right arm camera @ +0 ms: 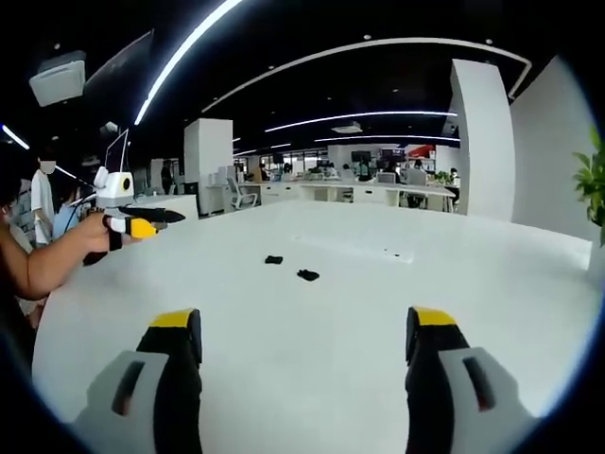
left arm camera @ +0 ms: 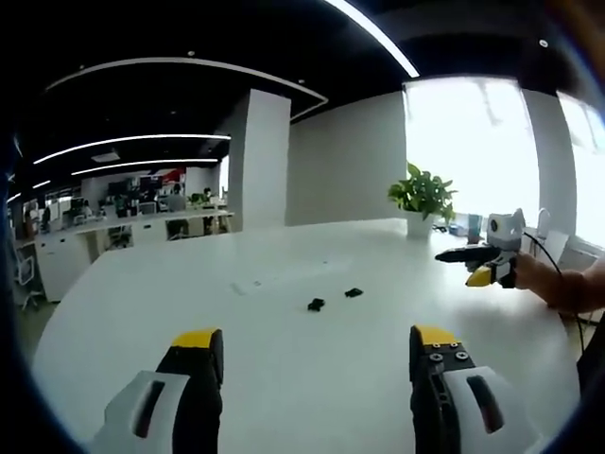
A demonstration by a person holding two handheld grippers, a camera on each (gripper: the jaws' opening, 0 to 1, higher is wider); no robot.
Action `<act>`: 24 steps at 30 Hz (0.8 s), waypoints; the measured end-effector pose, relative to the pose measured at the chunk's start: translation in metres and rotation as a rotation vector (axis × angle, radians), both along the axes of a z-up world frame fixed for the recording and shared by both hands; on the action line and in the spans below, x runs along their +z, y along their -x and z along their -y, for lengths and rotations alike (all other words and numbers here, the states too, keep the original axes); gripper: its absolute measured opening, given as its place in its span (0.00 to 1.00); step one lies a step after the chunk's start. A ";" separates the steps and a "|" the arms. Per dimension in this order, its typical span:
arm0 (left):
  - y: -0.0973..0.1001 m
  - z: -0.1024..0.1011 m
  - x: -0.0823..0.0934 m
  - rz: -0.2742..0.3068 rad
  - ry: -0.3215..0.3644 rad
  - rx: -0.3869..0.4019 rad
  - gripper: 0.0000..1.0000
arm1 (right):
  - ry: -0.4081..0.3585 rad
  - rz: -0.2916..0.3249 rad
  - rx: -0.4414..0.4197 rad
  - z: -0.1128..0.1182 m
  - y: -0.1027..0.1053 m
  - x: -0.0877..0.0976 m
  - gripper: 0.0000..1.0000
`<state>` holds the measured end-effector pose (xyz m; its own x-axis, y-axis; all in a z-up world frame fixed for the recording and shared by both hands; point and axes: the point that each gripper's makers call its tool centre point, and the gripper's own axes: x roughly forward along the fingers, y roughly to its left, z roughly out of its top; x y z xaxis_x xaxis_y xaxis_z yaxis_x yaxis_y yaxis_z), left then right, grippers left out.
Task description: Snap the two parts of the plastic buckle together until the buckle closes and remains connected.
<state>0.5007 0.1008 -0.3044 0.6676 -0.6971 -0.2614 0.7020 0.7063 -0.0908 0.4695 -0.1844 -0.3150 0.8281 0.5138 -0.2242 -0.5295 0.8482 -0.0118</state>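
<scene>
Two small black buckle parts lie apart on the white table (left arm camera: 284, 388), close to each other: one part (left arm camera: 316, 305) nearer, the other part (left arm camera: 354, 292) a little to its right. In the right gripper view the same pieces appear as a part (right arm camera: 273, 259) and a part (right arm camera: 307, 275). My left gripper (left arm camera: 314, 340) hovers above the table short of them, its jaws wide apart and holding nothing. My right gripper (right arm camera: 302, 322) is likewise open and holding nothing, some way from the parts. Each gripper also appears in the other's view, hand-held: right gripper (left arm camera: 463, 265), left gripper (right arm camera: 156, 220).
A potted plant (left arm camera: 422, 197) stands at the table's far edge by a bright window. A white pillar (left arm camera: 265, 156) and rows of office desks (right arm camera: 378, 192) lie beyond the table. A person's forearm (right arm camera: 47, 260) reaches in from the left.
</scene>
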 end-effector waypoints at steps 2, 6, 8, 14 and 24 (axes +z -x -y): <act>0.001 0.001 -0.001 0.011 -0.016 -0.004 0.86 | 0.001 -0.005 0.007 -0.001 0.000 -0.001 0.93; 0.002 0.003 0.002 0.011 -0.014 -0.014 0.85 | 0.017 -0.013 0.016 -0.004 -0.001 -0.002 0.91; 0.001 0.003 0.002 0.005 -0.023 -0.019 0.83 | 0.026 -0.013 0.020 -0.006 -0.002 -0.001 0.91; -0.002 0.002 0.004 0.011 -0.028 -0.018 0.81 | 0.037 -0.015 0.035 -0.010 -0.004 -0.002 0.87; -0.003 0.005 0.000 0.006 -0.032 -0.020 0.83 | 0.035 -0.016 0.034 -0.010 -0.007 -0.003 0.88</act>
<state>0.5040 0.0963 -0.3044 0.6554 -0.7016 -0.2798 0.7164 0.6947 -0.0639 0.4760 -0.1742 -0.3177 0.8062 0.5335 -0.2558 -0.5588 0.8287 -0.0327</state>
